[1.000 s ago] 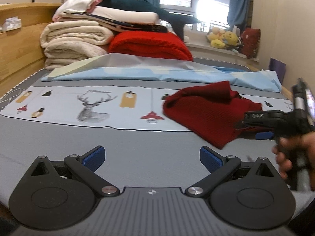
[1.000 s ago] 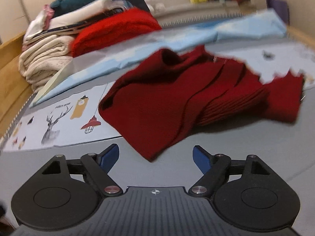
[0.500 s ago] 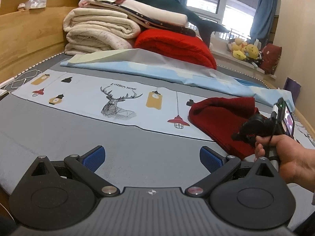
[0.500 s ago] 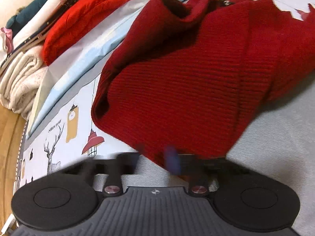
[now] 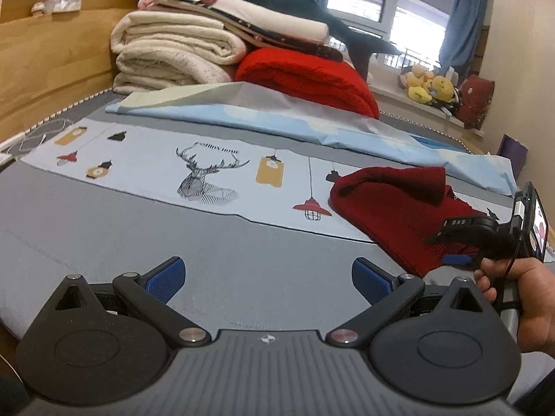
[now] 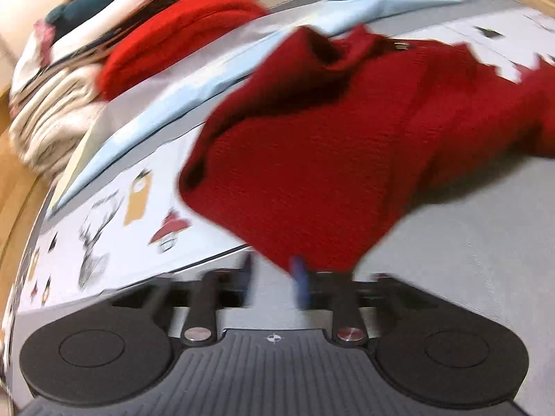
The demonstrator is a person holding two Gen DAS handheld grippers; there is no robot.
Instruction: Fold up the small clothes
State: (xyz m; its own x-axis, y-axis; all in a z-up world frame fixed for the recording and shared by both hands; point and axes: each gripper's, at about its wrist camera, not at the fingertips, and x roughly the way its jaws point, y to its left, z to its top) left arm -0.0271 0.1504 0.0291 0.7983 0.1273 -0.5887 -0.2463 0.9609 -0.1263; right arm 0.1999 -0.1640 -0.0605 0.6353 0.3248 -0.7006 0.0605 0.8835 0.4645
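A small dark red knitted garment (image 5: 395, 208) lies crumpled on the grey bed surface, partly on a printed light-blue cloth (image 5: 194, 170). In the right wrist view the garment (image 6: 340, 159) fills the middle. My right gripper (image 6: 277, 270) is shut on the garment's near corner; the view is blurred. It shows in the left wrist view (image 5: 451, 246) at the garment's near edge, held by a hand. My left gripper (image 5: 267, 277) is open and empty above the grey surface, left of the garment.
A stack of folded cream blankets (image 5: 173, 55) and a bright red blanket (image 5: 305, 76) stand at the back by the wooden headboard (image 5: 45, 62). A pale blue sheet (image 5: 312, 124) lies behind the garment. Plush toys (image 5: 430, 86) sit on the window sill.
My right gripper went from open to shut on the garment's near corner. My left gripper's view has swung left and closer to the bed; it stays open.
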